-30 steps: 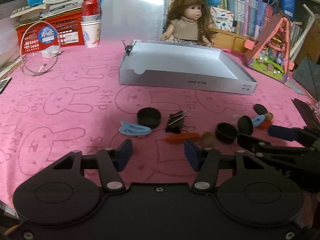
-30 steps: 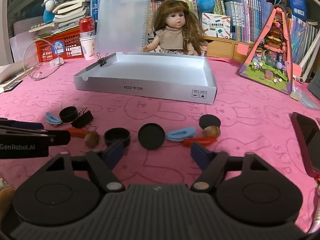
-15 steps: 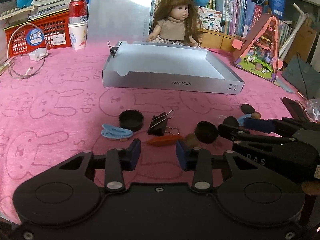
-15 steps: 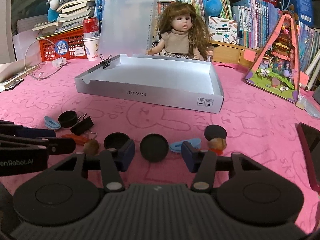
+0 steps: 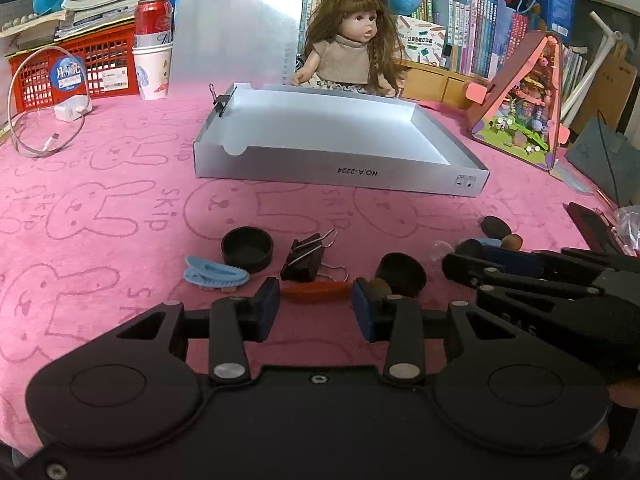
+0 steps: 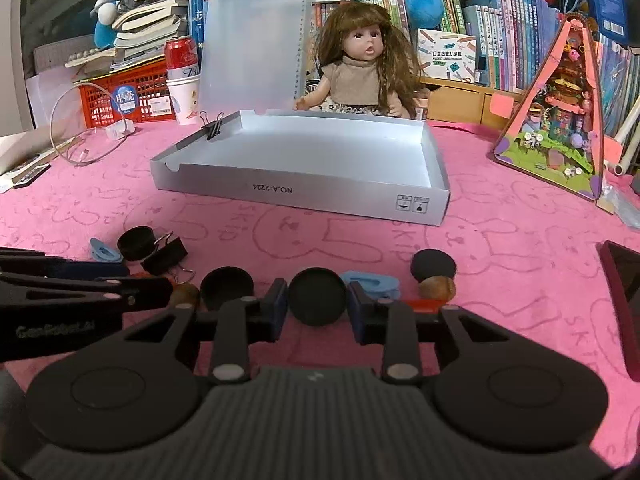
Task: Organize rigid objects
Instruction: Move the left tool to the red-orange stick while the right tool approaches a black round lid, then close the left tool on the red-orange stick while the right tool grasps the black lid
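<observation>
My left gripper (image 5: 316, 300) has its blue pads closed against both ends of an orange-red clip (image 5: 316, 291) lying on the pink cloth. My right gripper (image 6: 318, 304) has its pads against the sides of a black round lid (image 6: 318, 296). Around them lie a black cap (image 5: 247, 243), a blue clip (image 5: 216, 277), a black binder clip (image 5: 306, 258), another black cap (image 6: 227, 286), a nut (image 6: 437, 287), a second blue clip (image 6: 374, 282) and a black disc (image 6: 433, 265). The grey open box (image 6: 300, 190) stands behind them, empty.
A doll (image 6: 362, 64) sits behind the box, with a clear clipboard (image 6: 252, 40) to its left. A red basket (image 5: 68, 72), can and cup (image 5: 154, 64) stand far left; a cable loop (image 5: 44, 120) lies there. A pink toy house (image 6: 560, 120) is at right, a dark phone (image 6: 624, 280) at the right edge.
Both grippers moved forward and down to the row of objects and narrowed. The left pads came around the orange-red clip, the right pads around the black lid.
</observation>
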Tool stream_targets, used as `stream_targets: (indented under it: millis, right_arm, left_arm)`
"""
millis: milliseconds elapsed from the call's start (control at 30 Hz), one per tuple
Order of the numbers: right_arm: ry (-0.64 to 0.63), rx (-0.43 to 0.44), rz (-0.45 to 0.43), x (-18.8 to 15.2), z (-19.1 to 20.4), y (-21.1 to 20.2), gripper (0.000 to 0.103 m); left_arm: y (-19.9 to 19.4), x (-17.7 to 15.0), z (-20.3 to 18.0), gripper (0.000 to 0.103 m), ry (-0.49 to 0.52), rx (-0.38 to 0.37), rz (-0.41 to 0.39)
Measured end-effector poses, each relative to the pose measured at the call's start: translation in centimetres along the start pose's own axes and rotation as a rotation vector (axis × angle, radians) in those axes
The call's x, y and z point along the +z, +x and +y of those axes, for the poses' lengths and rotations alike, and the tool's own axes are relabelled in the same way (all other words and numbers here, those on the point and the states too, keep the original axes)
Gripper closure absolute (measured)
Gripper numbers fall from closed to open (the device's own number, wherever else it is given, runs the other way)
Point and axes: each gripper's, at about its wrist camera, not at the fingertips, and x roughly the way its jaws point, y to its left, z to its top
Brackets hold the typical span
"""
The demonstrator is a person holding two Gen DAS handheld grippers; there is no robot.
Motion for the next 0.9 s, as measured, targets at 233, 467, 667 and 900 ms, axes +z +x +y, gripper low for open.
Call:
stream_targets:
  millis: [233, 467, 667, 900]
  right_arm:
    - [0.025, -0.007, 0.004, -0.1, -0.8, -0.5, 0.065]
    - [0.033, -0.004, 0.009, -0.4, -0.7, -0.6, 0.065]
    - [0.034, -0.004, 0.010, -0.4, -0.6, -0.7, 0.065]
    - [0.029, -0.005, 0.009, -0.5, -0.6, -0.8, 0.065]
  left_arm:
    - [0.6, 0.0, -0.8, 0.066, 0.024, 0.022, -0.019]
    - [0.4, 0.0, 0.1, 0.088, -0.014, 0.035, -0.022]
    - [-0.7, -0.1, 0.5, 0.090, 0.002, 0.018, -0.017]
    - [-2.1, -0.9, 0.4, 0.088, 0.036, -0.028, 0.007]
